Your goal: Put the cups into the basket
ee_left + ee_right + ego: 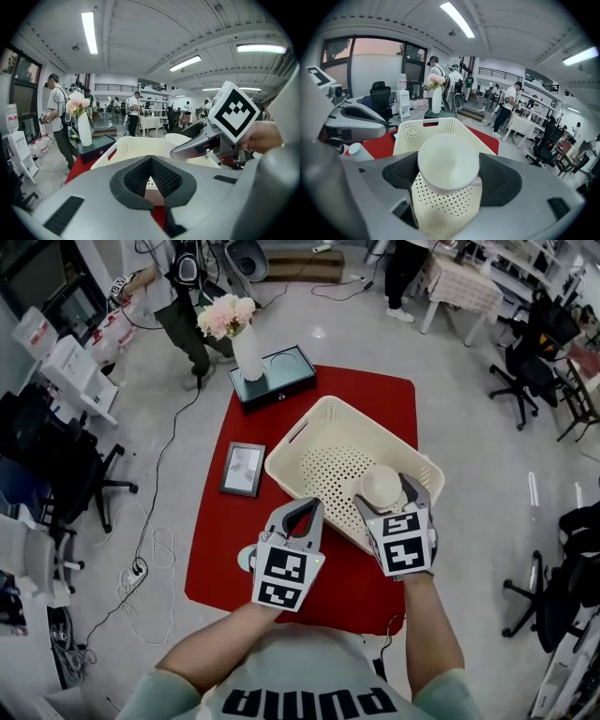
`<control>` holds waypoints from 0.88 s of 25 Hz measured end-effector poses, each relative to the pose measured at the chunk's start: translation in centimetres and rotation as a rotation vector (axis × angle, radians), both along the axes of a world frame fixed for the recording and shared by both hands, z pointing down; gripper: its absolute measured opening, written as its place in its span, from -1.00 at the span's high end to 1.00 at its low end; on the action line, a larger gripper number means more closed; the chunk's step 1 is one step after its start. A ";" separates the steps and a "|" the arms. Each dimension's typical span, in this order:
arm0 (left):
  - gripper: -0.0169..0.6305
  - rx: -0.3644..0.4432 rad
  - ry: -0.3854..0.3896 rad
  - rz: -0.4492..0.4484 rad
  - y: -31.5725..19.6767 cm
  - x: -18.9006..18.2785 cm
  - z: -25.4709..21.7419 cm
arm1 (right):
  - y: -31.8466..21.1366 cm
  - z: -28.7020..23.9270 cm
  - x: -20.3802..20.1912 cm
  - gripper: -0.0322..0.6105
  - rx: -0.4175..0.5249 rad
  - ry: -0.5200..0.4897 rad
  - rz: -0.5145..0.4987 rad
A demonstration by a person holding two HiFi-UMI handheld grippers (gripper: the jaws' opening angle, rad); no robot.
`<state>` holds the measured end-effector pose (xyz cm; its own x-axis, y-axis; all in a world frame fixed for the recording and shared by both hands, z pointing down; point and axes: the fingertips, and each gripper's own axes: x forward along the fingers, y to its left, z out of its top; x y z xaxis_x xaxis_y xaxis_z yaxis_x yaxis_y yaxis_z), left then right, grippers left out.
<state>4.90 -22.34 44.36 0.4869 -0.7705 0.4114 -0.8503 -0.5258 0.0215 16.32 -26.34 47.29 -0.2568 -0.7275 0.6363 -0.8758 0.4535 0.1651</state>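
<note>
While the white cup (448,161) hangs in my right tool (384,495) over the basket (328,465), the main risk I see is letting go badly. The cup sits above the part of the basket nearest me, not far inside the near wall. If I spread the jaws while drifting back toward myself, I judge it could clip the rim and tumble out onto the red counter (375,395). I cannot tell how high the cup rides above the perforated floor. A long drop could make it bounce or roll inside. The hold is only on the cup's smooth round sides, with its flat end turned toward me, so a jolt could make it slip early.

My left tool (305,512) hovers just to the left of the right one, at the basket's near wall. A careless swing of either could knock them together or nudge the basket.

The right tool's jaws are pinched on the white cup, one pad on each side. The left tool's jaws are pressed together with nothing between them. A second cup (354,150) stands on the counter, just left of the left tool and outside the basket.
</note>
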 end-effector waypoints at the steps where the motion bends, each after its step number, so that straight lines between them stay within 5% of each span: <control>1: 0.94 -0.002 -0.001 -0.005 -0.6 0.1 0.1 | -0.5 0.3 0.1 -0.28 -0.004 0.000 0.004; 22: 0.94 -0.093 0.002 -0.060 -8.2 1.1 1.8 | -6.5 7.4 1.9 -0.28 -0.156 0.002 0.132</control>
